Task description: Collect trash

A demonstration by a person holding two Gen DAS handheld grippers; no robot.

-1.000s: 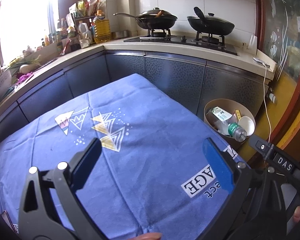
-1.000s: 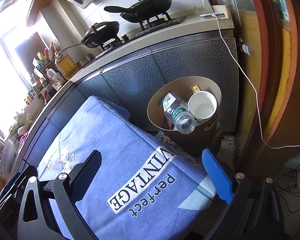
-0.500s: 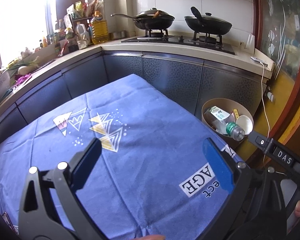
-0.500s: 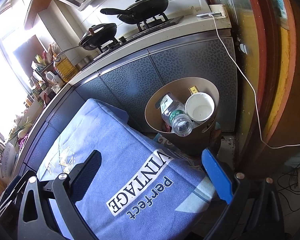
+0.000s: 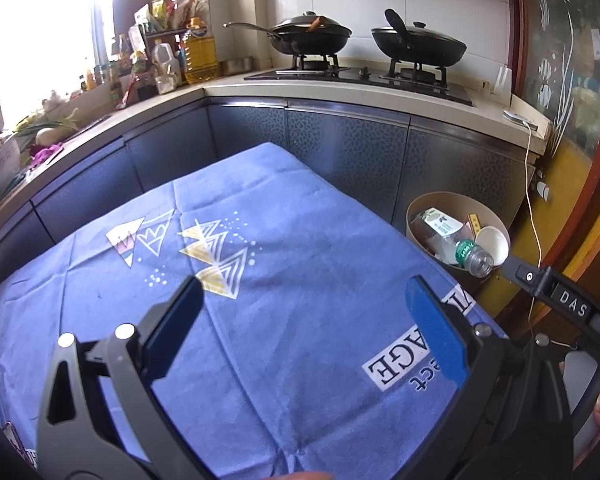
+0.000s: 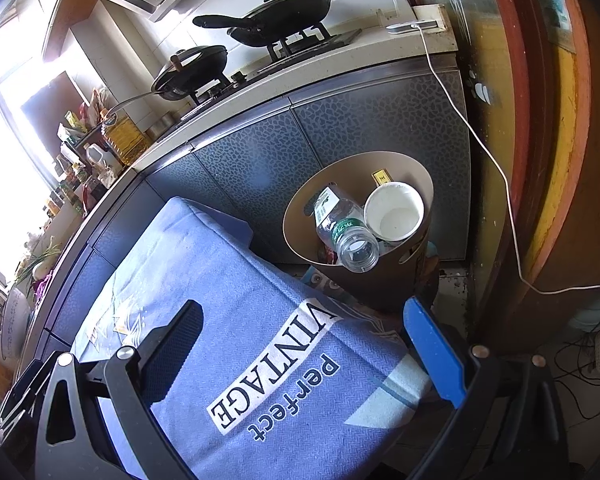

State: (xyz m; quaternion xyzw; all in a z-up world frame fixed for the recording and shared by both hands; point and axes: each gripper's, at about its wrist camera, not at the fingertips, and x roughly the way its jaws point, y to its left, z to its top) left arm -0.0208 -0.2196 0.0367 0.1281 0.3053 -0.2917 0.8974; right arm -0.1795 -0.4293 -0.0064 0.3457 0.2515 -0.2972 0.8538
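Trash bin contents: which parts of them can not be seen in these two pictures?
- Bottom of the bin: in both views, hidden by the bottle and the paper cup.
- Yellow item: right wrist view, partly behind the cup, too small to identify.

Cloth-covered table beside a floor-standing bin

A blue tablecloth (image 5: 300, 280) printed with triangles and the words "VINTAGE perfect" covers the table; nothing else lies on it. Just beyond its corner, a brown trash bin (image 6: 416, 172) stands on the floor (image 6: 456, 300) against the kitchen cabinets (image 5: 340, 152).
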